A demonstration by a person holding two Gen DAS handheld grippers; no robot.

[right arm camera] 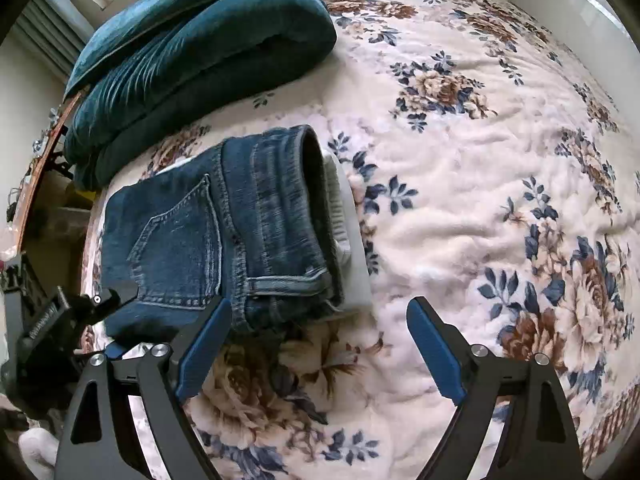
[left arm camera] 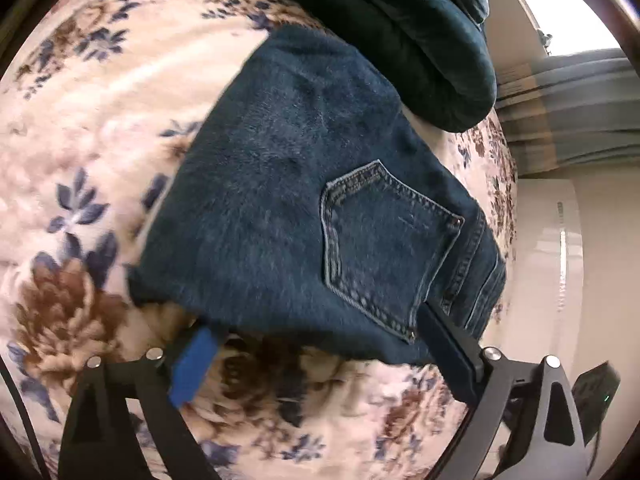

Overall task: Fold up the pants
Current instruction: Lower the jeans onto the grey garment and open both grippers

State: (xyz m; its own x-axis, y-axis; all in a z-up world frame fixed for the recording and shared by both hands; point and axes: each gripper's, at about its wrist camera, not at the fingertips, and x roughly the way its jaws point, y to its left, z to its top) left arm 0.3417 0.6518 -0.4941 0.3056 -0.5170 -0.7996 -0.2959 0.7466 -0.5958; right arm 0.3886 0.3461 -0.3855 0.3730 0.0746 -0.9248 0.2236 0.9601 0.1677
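I'm over a bed (right arm camera: 460, 200) with a floral cover; a teal quilt (right arm camera: 200, 52) lies folded at its far side, by the curtained window. The jeans (right arm camera: 208, 232) lie folded on the bed just in front of the quilt, pocket up. My left gripper (left arm camera: 320, 344) gapes wide, fingers at the jeans' near edge, holding nothing. My right gripper (right arm camera: 320, 320) is spread too, empty, just past the jeans' near corner. Something white under the jeans is mostly hidden.
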